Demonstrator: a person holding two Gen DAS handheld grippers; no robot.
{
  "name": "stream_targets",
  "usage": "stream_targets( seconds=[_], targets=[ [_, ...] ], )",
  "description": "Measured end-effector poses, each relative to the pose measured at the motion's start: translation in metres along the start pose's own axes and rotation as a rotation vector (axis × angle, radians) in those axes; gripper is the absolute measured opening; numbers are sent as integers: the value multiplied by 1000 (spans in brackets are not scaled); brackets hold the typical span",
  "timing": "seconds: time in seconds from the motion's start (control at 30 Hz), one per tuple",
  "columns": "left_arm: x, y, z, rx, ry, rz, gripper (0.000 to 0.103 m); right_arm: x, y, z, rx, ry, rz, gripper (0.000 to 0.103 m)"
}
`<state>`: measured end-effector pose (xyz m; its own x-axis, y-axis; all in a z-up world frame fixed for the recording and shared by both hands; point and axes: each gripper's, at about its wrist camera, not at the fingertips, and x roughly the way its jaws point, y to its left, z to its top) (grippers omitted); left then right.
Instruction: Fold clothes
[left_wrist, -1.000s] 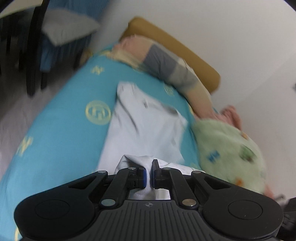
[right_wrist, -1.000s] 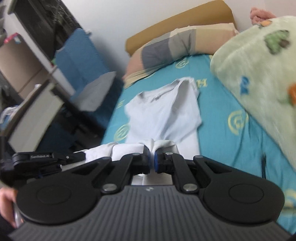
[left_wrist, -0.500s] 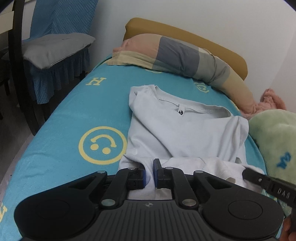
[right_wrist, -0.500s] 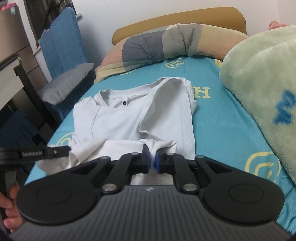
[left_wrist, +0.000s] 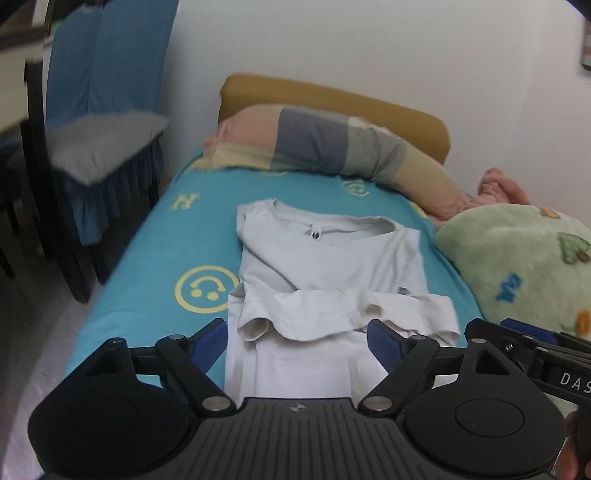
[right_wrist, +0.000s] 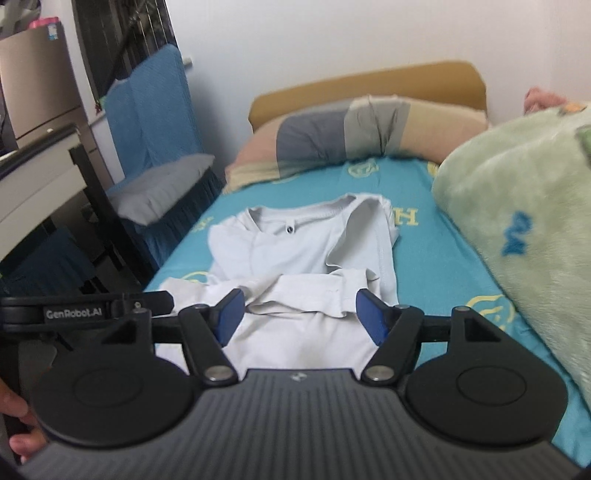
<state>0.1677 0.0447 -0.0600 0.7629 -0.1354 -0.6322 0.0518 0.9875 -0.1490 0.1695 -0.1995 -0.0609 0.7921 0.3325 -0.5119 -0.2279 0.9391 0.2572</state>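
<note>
So, soft white cotton t-shirt (left_wrist: 325, 273) lying rumpled, hem folded up, on smiley-print teal bed sheet (left_wrist: 155, 266). Left gripper (left_wrist: 297, 339) and right gripper (right_wrist: 298, 314) fingers spread wide, gripping nothing.

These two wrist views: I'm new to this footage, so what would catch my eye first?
A pale T-shirt lies half folded in the middle of the turquoise smiley-print sheet, its hem doubled up toward the collar. Both grippers hang open just above its near edge, left gripper and right gripper. A fluffy green blanket bulks along the right.
</note>
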Motion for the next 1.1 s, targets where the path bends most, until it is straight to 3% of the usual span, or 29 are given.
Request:
stream_targets(
  seconds=[0.43, 0.7, 0.8, 0.97, 1.1],
  targets=[
    [-81, -34, -52, 53, -50, -28, 91, -91, 15, -30, 51, -6, -26, 69],
    [-73, -30, -61, -18, 19, -62, 91, -93, 18, -31, 25, -15, -38, 69],
    [-56, -20, -65, -87, 93, -80, 91, -89, 16, -31, 38, -4, -39, 69],
    [-8, 11, -78, -330, 260, -147, 90, -83, 13, -32, 55, 17, -53, 69],
    [24, 37, -89, -512, 324, -161, 87, -77, 7, -37, 98, 48, -58, 69]
  ],
)
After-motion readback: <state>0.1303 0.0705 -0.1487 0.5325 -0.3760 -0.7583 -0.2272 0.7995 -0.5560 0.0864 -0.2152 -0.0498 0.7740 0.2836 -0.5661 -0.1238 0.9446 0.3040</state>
